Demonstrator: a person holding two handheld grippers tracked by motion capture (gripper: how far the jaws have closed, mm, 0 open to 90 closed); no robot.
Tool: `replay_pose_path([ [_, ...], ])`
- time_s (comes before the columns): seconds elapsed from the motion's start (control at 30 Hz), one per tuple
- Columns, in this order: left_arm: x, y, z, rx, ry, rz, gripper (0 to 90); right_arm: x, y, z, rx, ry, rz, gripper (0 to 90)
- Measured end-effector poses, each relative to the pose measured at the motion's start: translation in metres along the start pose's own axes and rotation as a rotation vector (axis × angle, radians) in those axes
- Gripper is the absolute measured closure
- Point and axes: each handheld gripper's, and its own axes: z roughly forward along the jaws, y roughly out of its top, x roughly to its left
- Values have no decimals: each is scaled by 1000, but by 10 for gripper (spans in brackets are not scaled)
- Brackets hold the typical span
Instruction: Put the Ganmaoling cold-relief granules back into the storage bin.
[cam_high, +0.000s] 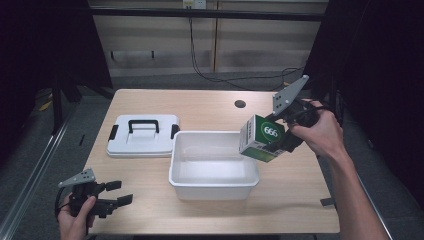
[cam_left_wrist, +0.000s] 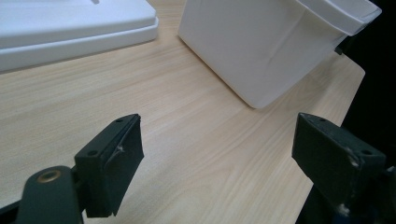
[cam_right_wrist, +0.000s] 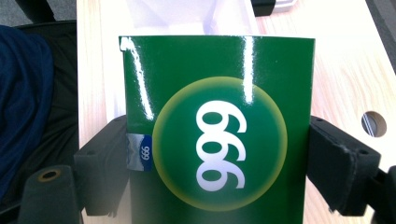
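Green box (cam_right_wrist: 217, 135) clamped in right gripper (cam_high: 286, 131) above white bin (cam_high: 214, 186), not yet dropped; left gripper (cam_high: 120, 192) wide, idle

High view: the counter (cam_high: 210, 107) is evenly lit from overhead while the surroundings at both sides fall to near black; shadows are soft and short, with a faint one inside the white bin (cam_high: 215, 165), and the picture is slightly soft overall. Left gripper view: the wood grain is sharp at mid-distance, the black pads (cam_left_wrist: 119, 161) of the left hand-held gripper (cam_left_wrist: 224, 161) are close and a little blurred, and the right edge is dark. Right gripper view: the glossy green box (cam_right_wrist: 219, 135) carries vertical streaks of glare along its upper face, and the bright area behind its top edge is overexposed to white.
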Motion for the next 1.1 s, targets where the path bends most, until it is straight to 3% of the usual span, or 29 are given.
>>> replay_pose_path([
  [0.2,0,0,0,0,-1,0,165,1,15,10,27,19,-18,162],
  [1.1,0,0,0,1,-1,0,165,1,43,62,186,64,-62,162],
])
